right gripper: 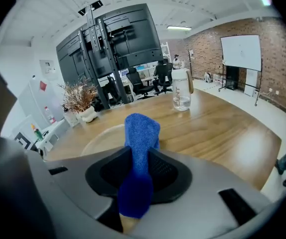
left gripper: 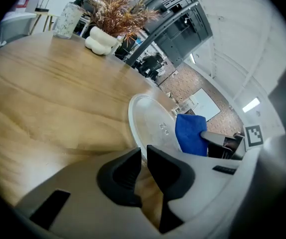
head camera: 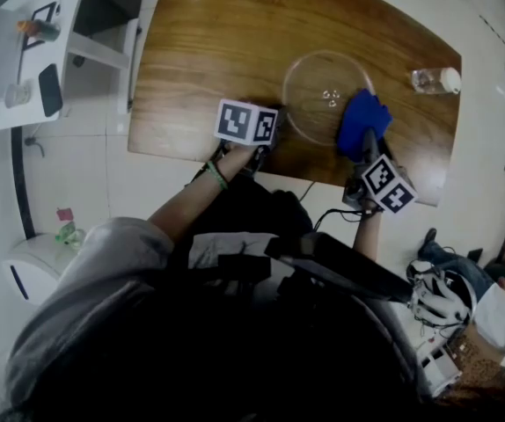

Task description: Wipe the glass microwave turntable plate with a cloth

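With the glass turntable plate [head camera: 316, 77] flat on the counter [head camera: 208, 51], the left gripper [left gripper: 142, 156] jaws pinching its rim and the right gripper [right gripper: 139, 158] jaws clamped on the blue cloth [right gripper: 142, 131], a hard wipe could have slipped the glass free.

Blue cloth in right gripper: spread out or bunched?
Bunched. The right gripper has its jaws shut on the cloth, which sticks out past them as a narrow wad at the plate rim.
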Available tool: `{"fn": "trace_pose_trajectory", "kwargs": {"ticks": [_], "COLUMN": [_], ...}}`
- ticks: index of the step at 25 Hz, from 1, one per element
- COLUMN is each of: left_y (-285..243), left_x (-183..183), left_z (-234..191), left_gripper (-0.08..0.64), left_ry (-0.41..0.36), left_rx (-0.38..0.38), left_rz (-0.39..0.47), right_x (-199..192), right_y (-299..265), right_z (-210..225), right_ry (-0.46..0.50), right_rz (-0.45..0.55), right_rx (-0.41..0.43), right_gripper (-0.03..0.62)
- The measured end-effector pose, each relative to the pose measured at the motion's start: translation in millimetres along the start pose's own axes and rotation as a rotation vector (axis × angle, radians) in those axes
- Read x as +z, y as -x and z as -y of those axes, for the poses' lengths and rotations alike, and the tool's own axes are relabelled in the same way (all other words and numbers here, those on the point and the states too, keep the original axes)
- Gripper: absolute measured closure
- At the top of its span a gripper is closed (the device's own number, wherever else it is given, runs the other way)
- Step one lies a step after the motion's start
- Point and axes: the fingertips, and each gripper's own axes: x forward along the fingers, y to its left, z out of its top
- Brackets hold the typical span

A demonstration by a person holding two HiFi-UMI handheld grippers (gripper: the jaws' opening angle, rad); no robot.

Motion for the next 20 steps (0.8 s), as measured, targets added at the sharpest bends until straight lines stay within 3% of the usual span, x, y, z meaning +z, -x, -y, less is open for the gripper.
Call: {"fn": "trace_pose_trajectory", "kwargs": {"ticks": [6, 8, 15, 20], "left_y": [22, 29, 44, 50], "left_x": [-13, -12, -21, -52], "left_z": [3, 11, 72, 105], "left_gripper": [0.528, 0.564, 0.566, 0.566], "left_ry": [0.087, 0.095, -0.068, -0.107], "left_rx": [-0.002, -0.003, 0.052, 0.087], "left_rz": [0.152, 0.221, 0.322, 0.366], "right_x": [-11, -16, -43, -68], "right_y": [31, 41, 90, 118], "right_z": [-1, 1, 25, 57], "right_ry": [-0.074, -0.088, -0.076, -0.058], "right_rz": [0.052, 0.053, 0.039, 0.055], "right_rx": [0.064, 0.086, 0.149, 0.173], "right_gripper": [0.471, 0.471, 0.472, 0.472]}}
